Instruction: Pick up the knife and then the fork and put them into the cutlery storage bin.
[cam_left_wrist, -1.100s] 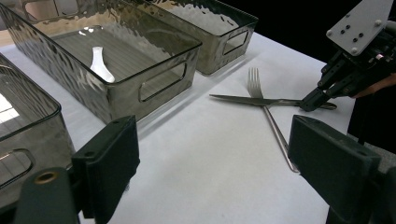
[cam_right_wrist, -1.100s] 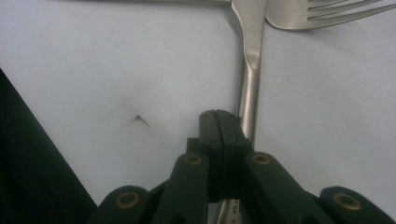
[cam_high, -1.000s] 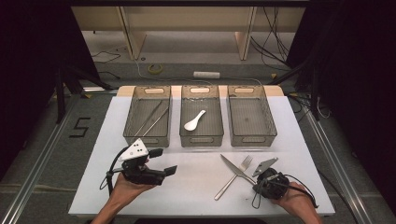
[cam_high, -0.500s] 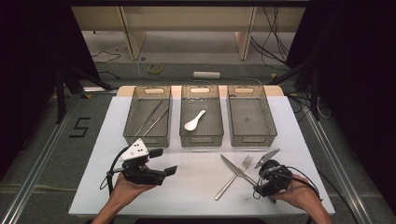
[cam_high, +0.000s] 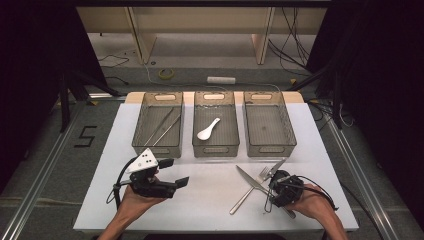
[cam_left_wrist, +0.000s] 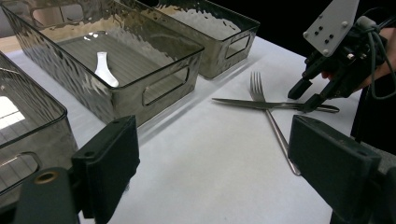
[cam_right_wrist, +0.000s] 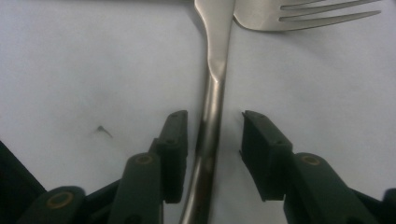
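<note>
Right gripper (cam_right_wrist: 212, 154): fingers just narrowing, straddling knife (cam_right_wrist: 210, 116) handle, gap remaining, nothing clamped yet.
Left gripper (cam_high: 170, 172): fingers spread, empty, idle.
Meaning: knife pickup looks imminent.

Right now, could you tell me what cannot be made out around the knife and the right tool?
- Knife handle end: right gripper view, cut off by the bottom edge.
- Fork: right gripper view, handle cut off by the top edge.
- Right tool pads against the handle: high view, too small to tell contact.
</note>
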